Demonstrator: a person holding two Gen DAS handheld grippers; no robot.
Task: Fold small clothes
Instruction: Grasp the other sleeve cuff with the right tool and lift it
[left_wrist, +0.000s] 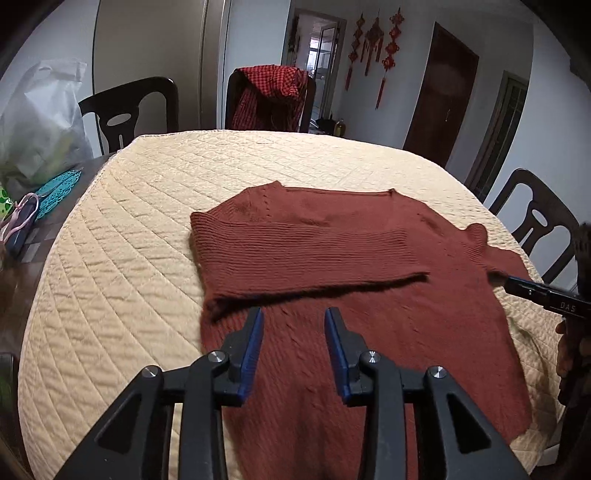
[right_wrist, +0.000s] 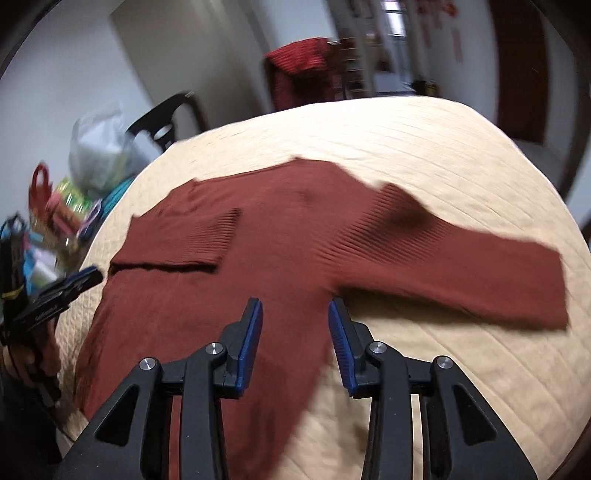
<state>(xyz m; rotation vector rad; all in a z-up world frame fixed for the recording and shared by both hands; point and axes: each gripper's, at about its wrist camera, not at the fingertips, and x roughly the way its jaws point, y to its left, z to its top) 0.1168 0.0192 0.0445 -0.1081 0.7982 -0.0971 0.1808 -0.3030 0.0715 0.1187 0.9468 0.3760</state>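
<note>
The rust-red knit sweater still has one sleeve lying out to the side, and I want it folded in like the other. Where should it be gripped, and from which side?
Probably at the cuff end of the outstretched sleeve of the rust-red knit sweater, approached from the outer side by the right gripper. That end lies flat on the cream quilted table cover, free of the body, so it can be lifted and swung across.

The sweater (left_wrist: 332, 258) is a rust-brown knit, ribbed on its sleeves. Under it the quilted cover (left_wrist: 129, 258) on the table is pale cream-yellow, stitched in a diamond grid. Both grippers, the left gripper (left_wrist: 293, 325) and the right gripper (right_wrist: 295, 317), are black with blue pads. At top centre of the left wrist view a red-and-black checked garment (left_wrist: 269, 92) hangs over a dark chair (left_wrist: 129, 110), and red knot ornaments (left_wrist: 373, 40) hang on a white wall. At left lie a whitish plastic bag (left_wrist: 40, 122) and a turquoise openwork piece (left_wrist: 59, 188), perhaps a mat.
</note>
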